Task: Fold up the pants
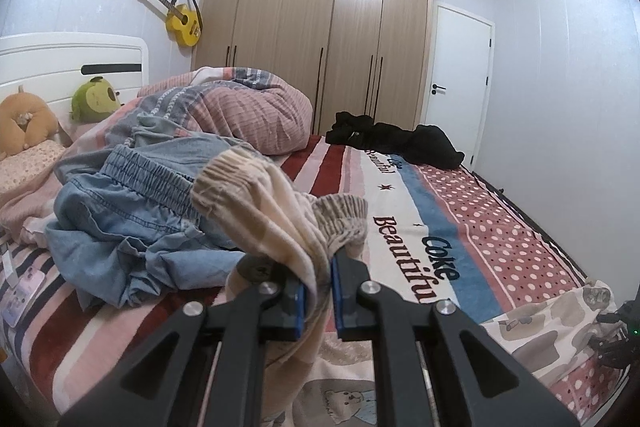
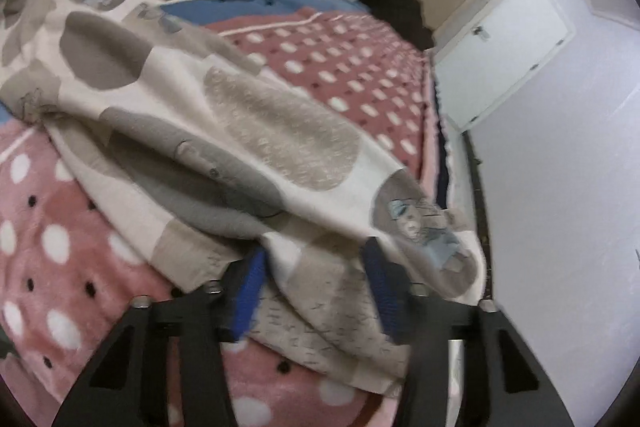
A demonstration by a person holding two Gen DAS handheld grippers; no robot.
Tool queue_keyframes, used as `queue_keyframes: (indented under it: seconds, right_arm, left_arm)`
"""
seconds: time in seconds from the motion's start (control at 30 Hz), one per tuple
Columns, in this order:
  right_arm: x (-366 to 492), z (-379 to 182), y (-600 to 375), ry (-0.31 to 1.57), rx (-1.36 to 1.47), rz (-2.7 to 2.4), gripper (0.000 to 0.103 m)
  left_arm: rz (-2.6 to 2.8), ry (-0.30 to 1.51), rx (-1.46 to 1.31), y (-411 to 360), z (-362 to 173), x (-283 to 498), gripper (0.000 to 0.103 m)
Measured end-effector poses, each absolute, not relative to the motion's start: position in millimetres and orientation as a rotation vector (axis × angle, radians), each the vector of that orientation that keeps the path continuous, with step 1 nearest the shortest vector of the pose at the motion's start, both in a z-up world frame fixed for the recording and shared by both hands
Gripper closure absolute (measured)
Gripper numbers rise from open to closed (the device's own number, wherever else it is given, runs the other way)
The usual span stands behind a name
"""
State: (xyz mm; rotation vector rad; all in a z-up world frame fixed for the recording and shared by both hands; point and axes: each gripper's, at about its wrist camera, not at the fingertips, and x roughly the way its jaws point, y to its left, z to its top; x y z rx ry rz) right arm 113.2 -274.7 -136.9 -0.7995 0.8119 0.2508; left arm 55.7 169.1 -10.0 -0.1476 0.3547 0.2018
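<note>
The cream pants with grey patches and bear prints [image 2: 248, 115] lie across the bed. In the left wrist view my left gripper [image 1: 318, 291] is shut on their ribbed elastic waistband [image 1: 256, 195], lifted a little above the blanket. In the right wrist view my right gripper [image 2: 316, 291] has its blue-padded jaws apart around the leg end of the pants [image 2: 420, 227], near the bed's right edge; the view is blurred. The right gripper also shows at the far right of the left wrist view [image 1: 618, 339].
The bed has a striped and dotted blanket [image 1: 460, 227]. Blue denim pants [image 1: 132, 211] lie heaped at the left, black clothes [image 1: 400, 139] at the far side, a bunched pink quilt [image 1: 248, 107] behind. Wardrobe [image 1: 320, 27], door [image 1: 456, 79] and wall stand beyond.
</note>
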Motion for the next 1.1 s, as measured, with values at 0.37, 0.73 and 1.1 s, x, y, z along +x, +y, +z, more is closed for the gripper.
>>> queue_keyframes:
  seconds: [0.37, 0.73, 1.1]
  right_arm:
    - [123.5, -138.3, -277.3, 0.671, -0.817, 0.095, 0.103]
    - [98.2, -116.9, -333.4, 0.739, -0.579, 0.078, 0.103]
    - [80.1, -92.1, -363.1, 0.782, -0.373, 0.112, 0.061]
  left_arm:
    - [0.223, 0.364, -0.167, 179.2, -13.8, 53.4, 0.095]
    - [0.244, 0.335, -0.177, 185.7, -5.1, 47.9, 0.095]
    - [0.044, 0.240, -0.146, 122.0, 51.9, 53.3, 0.096]
